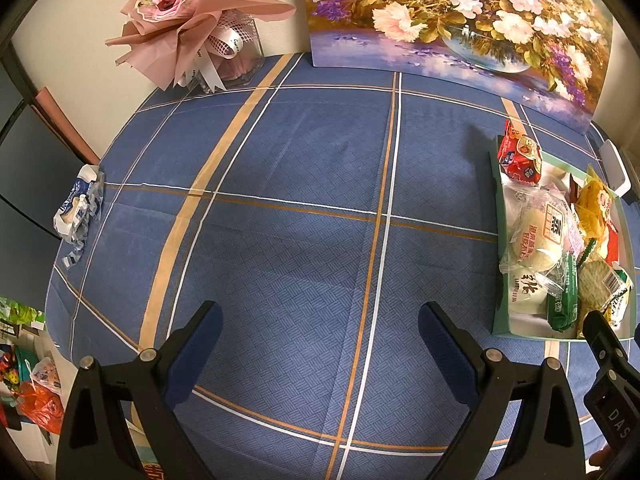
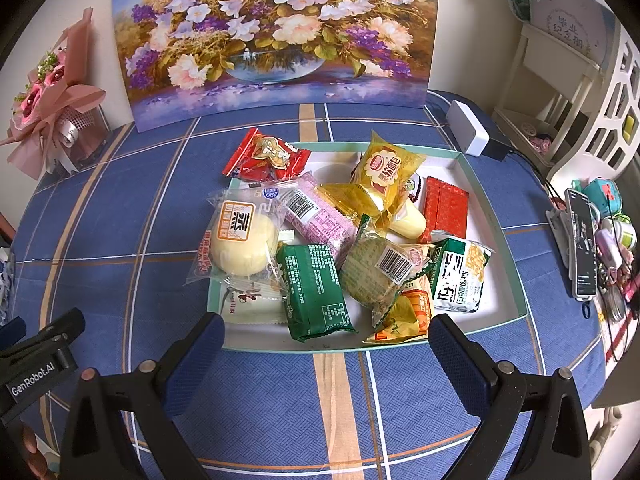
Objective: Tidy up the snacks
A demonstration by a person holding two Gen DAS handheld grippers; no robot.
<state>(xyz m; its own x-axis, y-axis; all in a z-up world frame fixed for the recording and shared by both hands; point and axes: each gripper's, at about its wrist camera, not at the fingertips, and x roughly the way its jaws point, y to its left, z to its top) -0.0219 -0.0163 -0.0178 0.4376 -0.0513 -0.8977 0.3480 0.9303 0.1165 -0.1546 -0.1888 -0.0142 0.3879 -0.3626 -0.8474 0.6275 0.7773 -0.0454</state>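
Plastic-wrapped snacks heaped in a shallow pale-green cardboard tray

Just ahead of the spread, empty right gripper; left gripper, likewise released, faces bare blue checked tablecloth. All lie inside, jumbled; sorting looks unfinished.

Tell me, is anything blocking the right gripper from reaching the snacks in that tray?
Nothing visible. The right gripper hangs open just before the tray's near edge, with only bare tablecloth between. The green packet lies closest.
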